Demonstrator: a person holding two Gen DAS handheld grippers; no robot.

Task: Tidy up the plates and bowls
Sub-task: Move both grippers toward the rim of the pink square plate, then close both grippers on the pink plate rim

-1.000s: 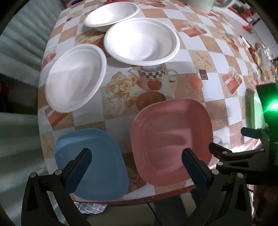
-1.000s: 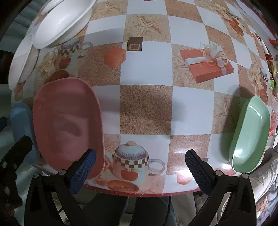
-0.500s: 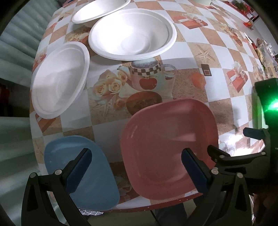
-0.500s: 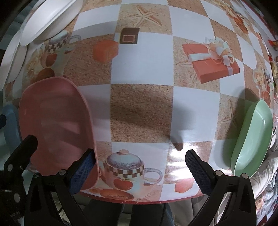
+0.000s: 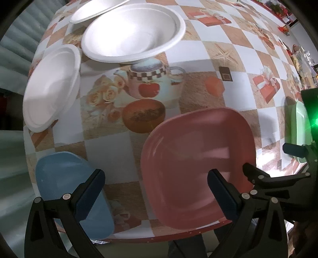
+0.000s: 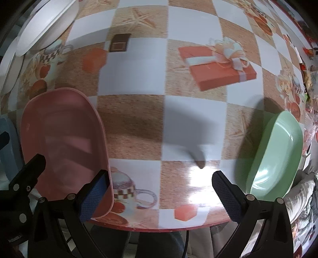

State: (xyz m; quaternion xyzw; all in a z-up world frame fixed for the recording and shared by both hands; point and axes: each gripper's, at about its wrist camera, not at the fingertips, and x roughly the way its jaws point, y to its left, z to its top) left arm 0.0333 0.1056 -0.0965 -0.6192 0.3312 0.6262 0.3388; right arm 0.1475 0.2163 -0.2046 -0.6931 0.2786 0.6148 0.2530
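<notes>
My left tongs (image 5: pixel 156 191) and right tongs (image 6: pixel 159 190) are both wide open and hold nothing. The pink plate (image 5: pixel 196 164) lies flat at the near edge of the bench (image 6: pixel 139 127), right under my left tongs. I think they are nearer; the right ones have it off to their left.

The pink square plate (image 5: pixel 196 164) lies flat and empty at the near table edge. To its left, well apart, lies a blue square plate (image 5: pixel 65 184), also at the near edge; to its right, well apart, a green square plate (image 6: pixel 278 156). Beyond the pink plate sit three white round bowls: a large one (image 5: pixel 133 32), another (image 5: pixel 51 87) at its left, and a third (image 5: pixel 95 10) partly behind it.
</notes>
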